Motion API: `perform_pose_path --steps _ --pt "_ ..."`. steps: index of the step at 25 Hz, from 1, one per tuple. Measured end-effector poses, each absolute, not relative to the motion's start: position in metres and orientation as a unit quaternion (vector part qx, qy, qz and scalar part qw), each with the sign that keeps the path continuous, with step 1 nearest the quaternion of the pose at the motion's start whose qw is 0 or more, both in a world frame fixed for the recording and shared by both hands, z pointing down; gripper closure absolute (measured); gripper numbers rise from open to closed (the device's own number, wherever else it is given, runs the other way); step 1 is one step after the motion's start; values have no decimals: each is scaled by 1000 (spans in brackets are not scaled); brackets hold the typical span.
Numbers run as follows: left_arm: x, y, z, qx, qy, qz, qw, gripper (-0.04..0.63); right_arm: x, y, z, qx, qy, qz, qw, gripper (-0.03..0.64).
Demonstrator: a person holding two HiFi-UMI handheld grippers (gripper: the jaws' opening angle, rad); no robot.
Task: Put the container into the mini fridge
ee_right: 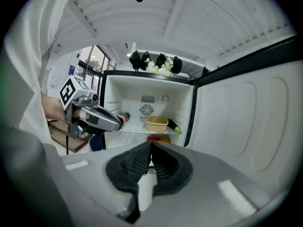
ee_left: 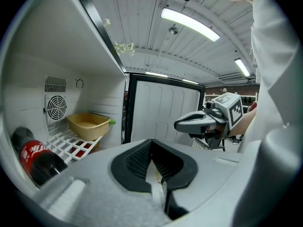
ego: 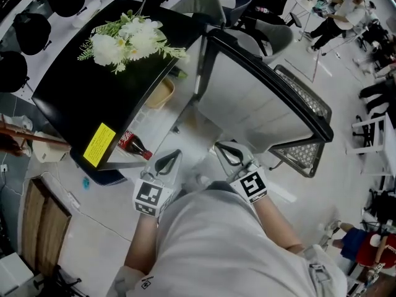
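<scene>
While the mini fridge stands open at the left of the head view, its door is swung wide toward the right of the frame, white inner face turned to the person. The container, a tan tub, sits inside on the wire shelf at about mid-depth, its long axis running side to side across the shelf. A cola bottle lies to its left near the front edge. So the task's thing is in place; judged remaining step: shut the door. Both tools hang outside the opening, well apart from the container, which lies ahead of them and toward the upper left in the head view. Left gripper: fingers pressed together, nothing between them. Right gripper: fingers likewise closed and empty. The right gripper is just below the door's inner face and nearer to it than the left, so it looks better placed to push the door.
</scene>
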State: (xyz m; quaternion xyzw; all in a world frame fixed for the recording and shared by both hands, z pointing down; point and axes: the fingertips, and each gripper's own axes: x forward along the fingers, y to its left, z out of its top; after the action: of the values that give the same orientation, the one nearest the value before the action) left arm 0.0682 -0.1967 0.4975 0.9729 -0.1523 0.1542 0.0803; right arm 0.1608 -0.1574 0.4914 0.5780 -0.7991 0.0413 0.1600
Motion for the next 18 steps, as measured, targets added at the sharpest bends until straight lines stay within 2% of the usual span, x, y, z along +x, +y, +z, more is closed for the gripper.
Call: perform_pose_path --steps 18 --pt "64 -189 497 972 -164 148 81 586 154 -149 495 577 -802 51 144 614"
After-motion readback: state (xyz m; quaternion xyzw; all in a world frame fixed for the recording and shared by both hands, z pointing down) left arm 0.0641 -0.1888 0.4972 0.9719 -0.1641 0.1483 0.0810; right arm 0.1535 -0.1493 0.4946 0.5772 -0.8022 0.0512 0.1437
